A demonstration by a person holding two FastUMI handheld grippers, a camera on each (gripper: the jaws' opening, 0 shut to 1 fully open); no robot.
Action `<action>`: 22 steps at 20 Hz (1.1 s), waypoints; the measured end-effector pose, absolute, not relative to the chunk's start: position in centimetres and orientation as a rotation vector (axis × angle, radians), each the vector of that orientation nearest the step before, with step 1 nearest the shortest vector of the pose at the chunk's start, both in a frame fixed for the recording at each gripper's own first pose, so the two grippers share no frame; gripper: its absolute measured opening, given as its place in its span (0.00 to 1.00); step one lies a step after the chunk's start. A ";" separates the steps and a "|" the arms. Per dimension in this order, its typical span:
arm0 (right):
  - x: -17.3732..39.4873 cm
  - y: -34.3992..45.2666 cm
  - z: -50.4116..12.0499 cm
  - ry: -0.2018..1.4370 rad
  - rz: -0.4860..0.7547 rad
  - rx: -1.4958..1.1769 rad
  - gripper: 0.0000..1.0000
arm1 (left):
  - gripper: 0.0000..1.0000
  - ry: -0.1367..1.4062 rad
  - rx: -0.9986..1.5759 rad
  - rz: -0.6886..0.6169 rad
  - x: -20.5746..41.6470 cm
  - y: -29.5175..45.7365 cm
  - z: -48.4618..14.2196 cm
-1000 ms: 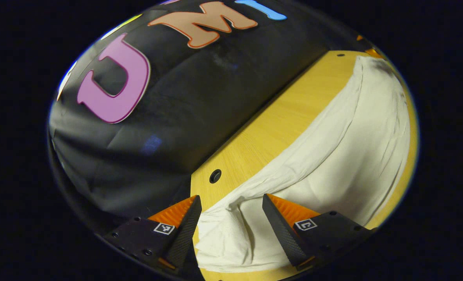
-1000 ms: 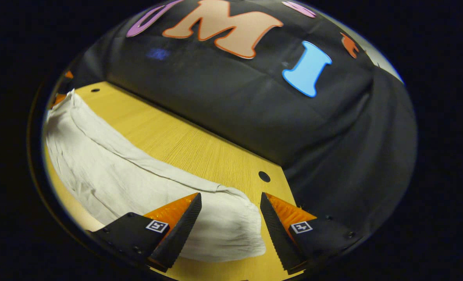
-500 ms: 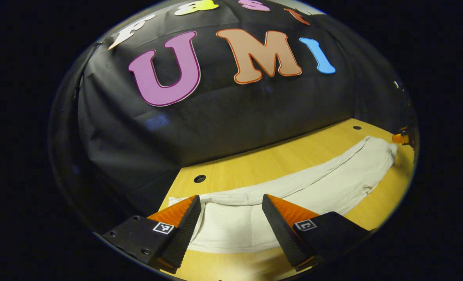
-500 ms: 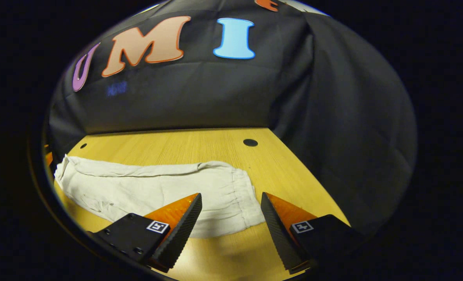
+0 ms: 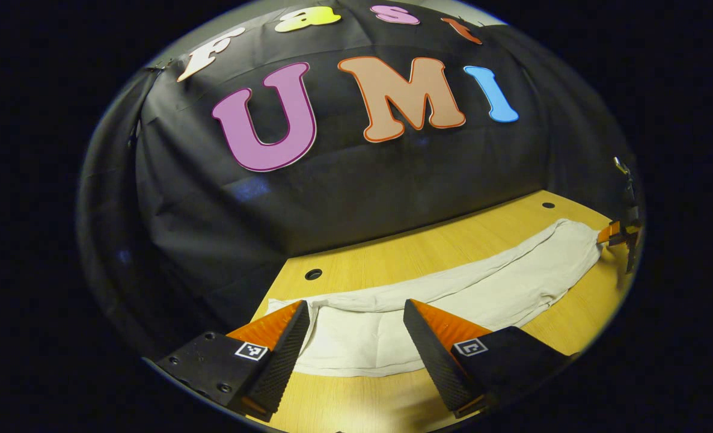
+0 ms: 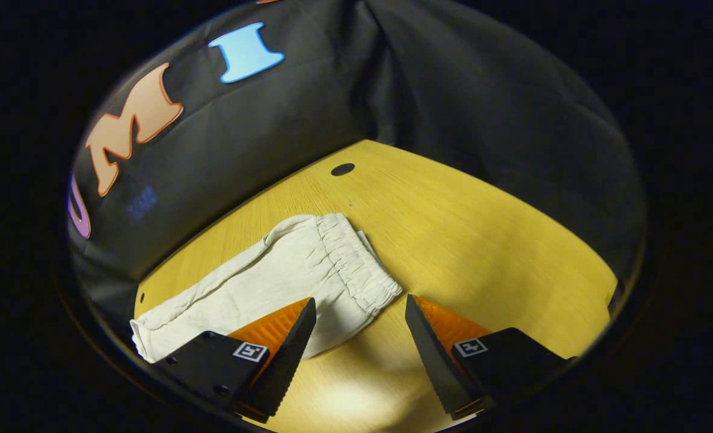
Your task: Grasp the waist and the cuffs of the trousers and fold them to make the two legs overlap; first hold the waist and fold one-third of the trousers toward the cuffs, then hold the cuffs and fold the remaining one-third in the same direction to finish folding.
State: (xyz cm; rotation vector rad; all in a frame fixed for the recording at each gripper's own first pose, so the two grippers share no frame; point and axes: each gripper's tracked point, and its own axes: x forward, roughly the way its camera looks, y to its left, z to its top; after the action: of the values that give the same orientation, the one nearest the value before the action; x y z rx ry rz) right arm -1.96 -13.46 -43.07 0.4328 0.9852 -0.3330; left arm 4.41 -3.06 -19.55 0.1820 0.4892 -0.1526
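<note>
Both jaws stand apart, empty. We see the trousers (image 6: 272,282) flat on the table (image 6: 483,228), legs overlapped, waistband (image 6: 356,264) at twelve o'clock of the right gripper (image 6: 356,355), cuffs (image 5: 344,346) before the left gripper (image 5: 356,355). Next, we judge: grip the waistband, fold one-third.

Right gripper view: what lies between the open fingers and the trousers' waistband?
Nothing but bare wooden table. The right gripper hangs open just short of the elastic waistband, one fingertip overlapping the trousers.

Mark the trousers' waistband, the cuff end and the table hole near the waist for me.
waistband (image 6: 356,264): right gripper view, on the gathered elastic strip.
cuff end (image 5: 356,346): left gripper view, on flat cloth between the open fingers.
table hole (image 6: 342,169): right gripper view, on the dark round opening beyond the waistband.
</note>
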 end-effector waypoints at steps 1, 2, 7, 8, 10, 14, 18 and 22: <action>-1.9 -13.2 -43.9 1.001 -0.343 0.466 0.96 | 0.96 0.490 0.185 -0.147 4.1 -3.1 -19.3; -1.7 -13.1 -44.1 1.006 -0.349 0.484 0.96 | 0.96 0.491 0.185 -0.141 3.9 -3.1 -19.2; -1.5 -13.8 -45.3 1.035 -0.332 0.506 0.37 | 0.95 0.488 0.191 -0.117 2.8 -3.5 -18.7; -1.2 -14.1 -45.0 1.027 -0.325 0.503 0.24 | 0.95 0.489 0.190 -0.111 2.7 -3.7 -18.7; -1.4 -15.3 -44.7 1.022 -0.329 0.467 0.16 | 0.96 0.488 0.179 -0.102 2.4 -4.1 -18.5; -1.4 -19.1 -44.1 1.019 -0.381 0.464 0.10 | 0.96 0.489 0.147 -0.076 1.5 -4.6 -18.3; -0.4 -20.0 -42.4 0.983 -0.382 0.469 0.16 | 0.96 0.486 0.112 -0.039 0.6 -4.7 -18.1; 1.4 -19.6 -38.3 0.906 -0.330 0.500 0.16 | 0.96 0.473 0.088 -0.028 1.0 -4.1 -17.9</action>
State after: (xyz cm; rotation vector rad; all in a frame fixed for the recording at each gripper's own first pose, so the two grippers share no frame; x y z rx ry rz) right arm 1.43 -19.64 -38.28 0.5003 0.9061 -0.3298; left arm 1.01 -4.08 -17.88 0.0881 0.4729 -0.0275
